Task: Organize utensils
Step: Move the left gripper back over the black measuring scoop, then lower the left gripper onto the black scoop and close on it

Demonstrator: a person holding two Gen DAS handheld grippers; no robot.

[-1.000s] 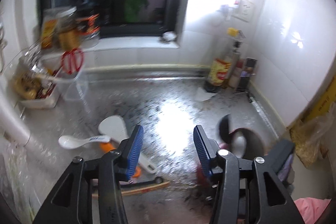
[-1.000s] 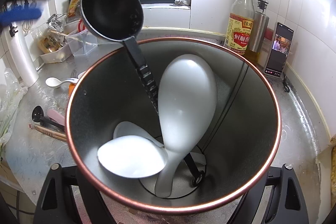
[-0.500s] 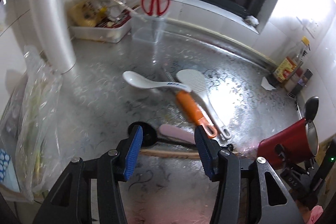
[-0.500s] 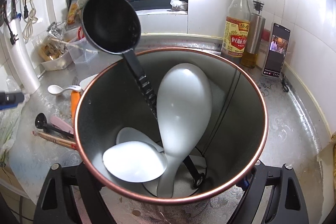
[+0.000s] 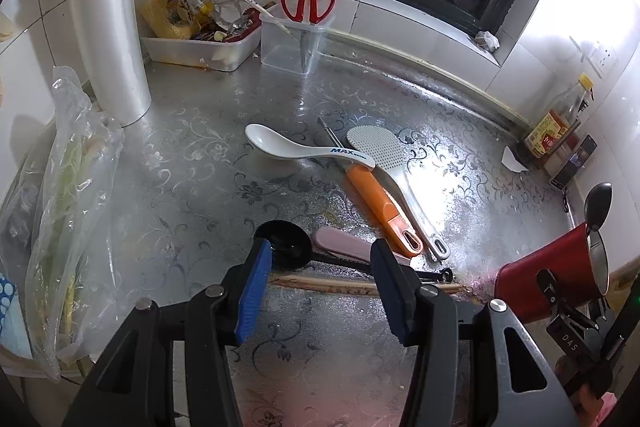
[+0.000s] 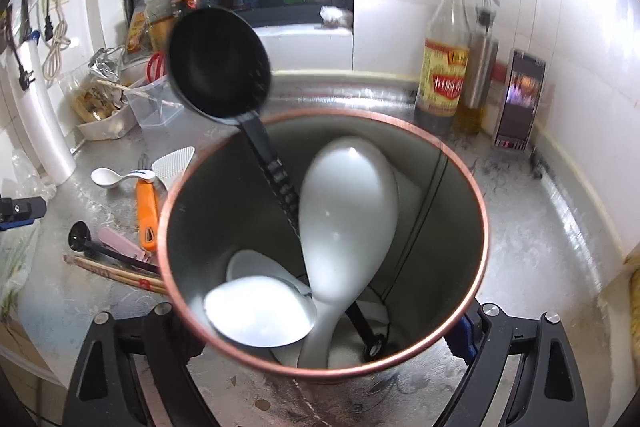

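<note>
On the silver counter lie a white soup spoon (image 5: 280, 147), an orange-handled tool (image 5: 380, 203), a white rice paddle (image 5: 384, 155), a black measuring spoon (image 5: 288, 243), a pink handle (image 5: 344, 245) and wooden chopsticks (image 5: 332, 285). My left gripper (image 5: 320, 267) hovers open just above the black spoon and chopsticks, holding nothing. The red canister (image 6: 452, 163) holds a black ladle (image 6: 220, 67), a white paddle (image 6: 348, 207) and a white spoon (image 6: 256, 311). My right gripper (image 6: 320, 347) has just been opening; the canister stands between its fingers, with a blue pad (image 6: 464, 337) apart from its wall.
A clear box with red scissors (image 5: 308, 1) and a food tray (image 5: 200, 43) stand at the back left beside a white pipe (image 5: 112, 27). A plastic bag (image 5: 60, 207) lies at the left edge. Bottles (image 6: 444, 47) and a phone (image 6: 520, 99) line the right wall.
The left gripper swung left and tipped down over the loose utensils, then held still. The right fingers spread and the canister now looks smaller, sitting further from the camera.
</note>
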